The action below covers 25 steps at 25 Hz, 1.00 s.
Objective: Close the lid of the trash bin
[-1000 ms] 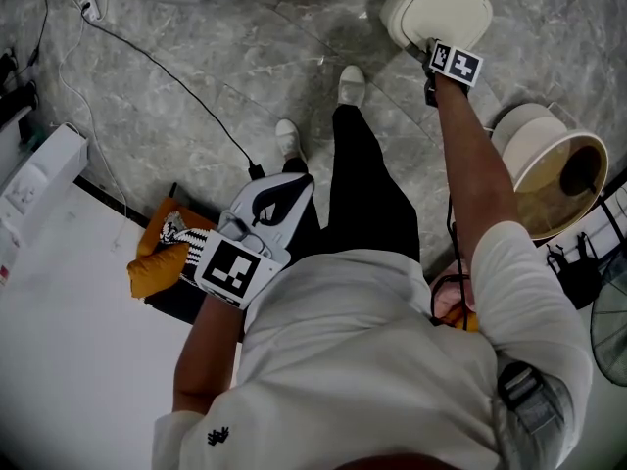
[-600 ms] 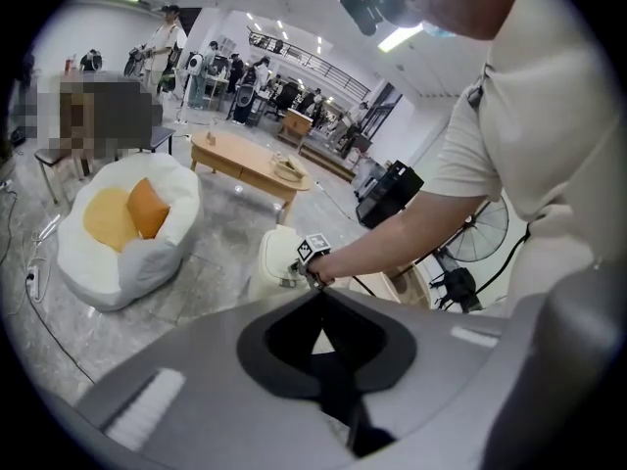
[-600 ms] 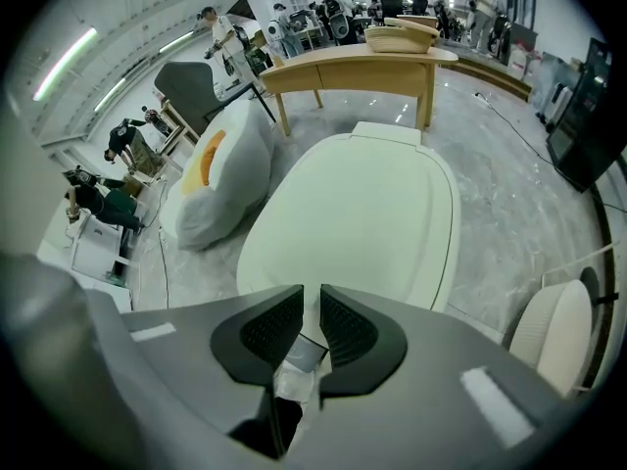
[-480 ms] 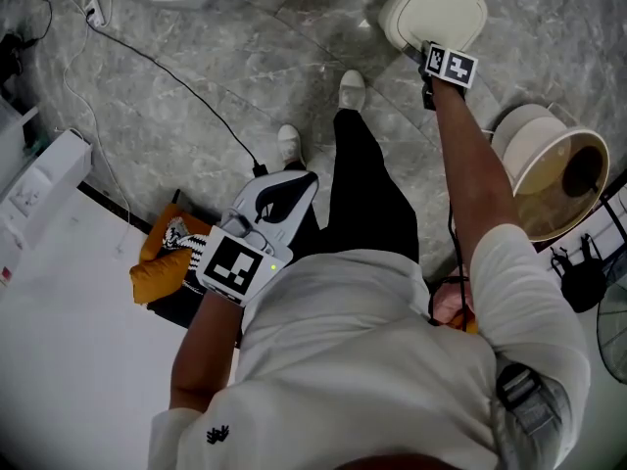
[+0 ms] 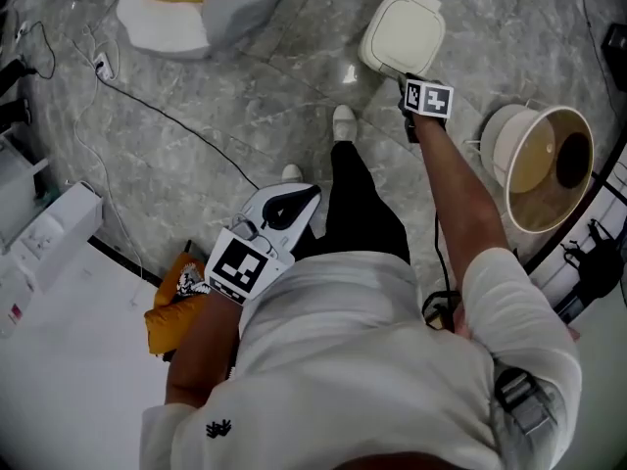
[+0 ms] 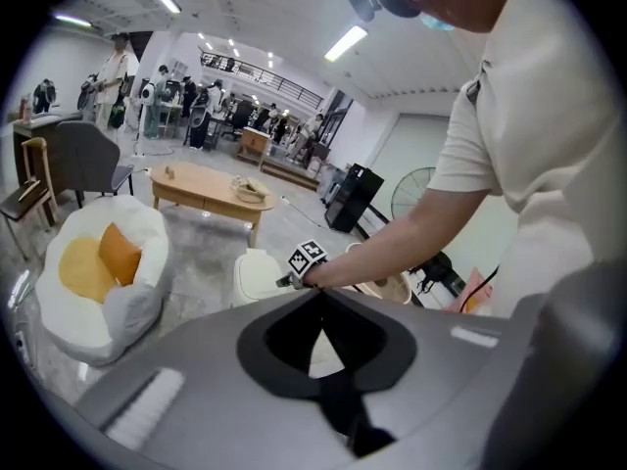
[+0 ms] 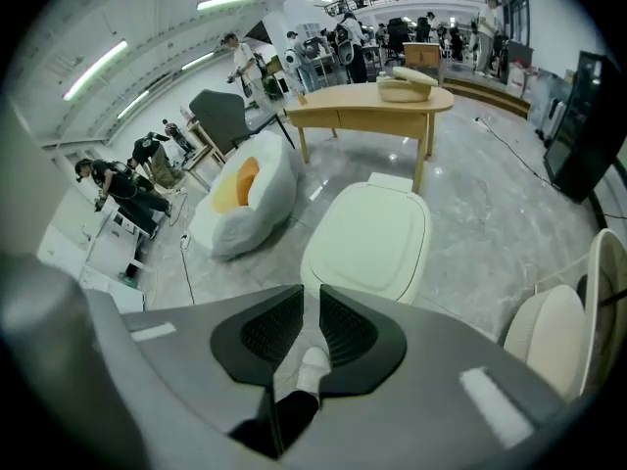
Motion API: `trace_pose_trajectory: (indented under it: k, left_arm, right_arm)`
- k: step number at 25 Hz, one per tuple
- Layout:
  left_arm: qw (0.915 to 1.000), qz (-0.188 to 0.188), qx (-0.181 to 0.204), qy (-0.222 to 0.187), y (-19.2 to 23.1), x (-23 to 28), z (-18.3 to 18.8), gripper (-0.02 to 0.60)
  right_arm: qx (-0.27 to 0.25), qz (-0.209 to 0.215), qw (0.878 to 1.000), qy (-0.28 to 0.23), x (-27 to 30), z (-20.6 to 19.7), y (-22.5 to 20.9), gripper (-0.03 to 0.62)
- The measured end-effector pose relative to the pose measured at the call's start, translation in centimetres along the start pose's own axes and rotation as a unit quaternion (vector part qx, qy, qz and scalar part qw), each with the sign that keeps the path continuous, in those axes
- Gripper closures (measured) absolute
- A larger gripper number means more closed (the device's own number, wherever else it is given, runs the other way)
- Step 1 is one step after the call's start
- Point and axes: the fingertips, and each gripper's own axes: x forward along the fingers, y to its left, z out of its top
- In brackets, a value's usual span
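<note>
The cream trash bin stands on the grey marble floor with its lid down flat; it also shows in the right gripper view and the left gripper view. My right gripper hovers just short of the bin's near edge, at the end of an outstretched arm. Its jaws stand almost together with nothing between them, pointing at the lid. My left gripper is held close to the body at waist height, shut and empty.
A white beanbag with an orange cushion lies at the far left. A round beige tub-like object sits right of the bin. A cable runs across the floor. A white desk is at the left, a wooden table behind the bin.
The head view has pulled back and shifted, so the bin looks smaller. My right gripper, which overlapped the bin's near edge, now sits slightly back from it. The left gripper stays by the body.
</note>
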Motion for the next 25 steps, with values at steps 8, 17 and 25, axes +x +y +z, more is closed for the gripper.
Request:
trace_pose_trajectory:
  k: [8, 17, 25]
  left_arm:
    - [0.9974, -0.035, 0.049, -0.04, -3.0, -6.3, 0.5, 0.526]
    - [0.9901, -0.063, 0.099, -0.077, -5.3, -13.5, -0.9, 0.526]
    - [0.9829, -0.063, 0.128, -0.117, -7.5, -18.8, -1.1, 0.526]
  right_arm:
    - [-0.006, 0.019, 0.997, -0.077, -11.1, -1.4, 6.4, 0.545]
    - [-0.066, 0.035, 0.984, -0.162, -24.4, -5.0, 15.9, 0.545]
    - [-0.1, 0.06, 0.966, -0.231, -35.8, -10.0, 24.1, 0.546]
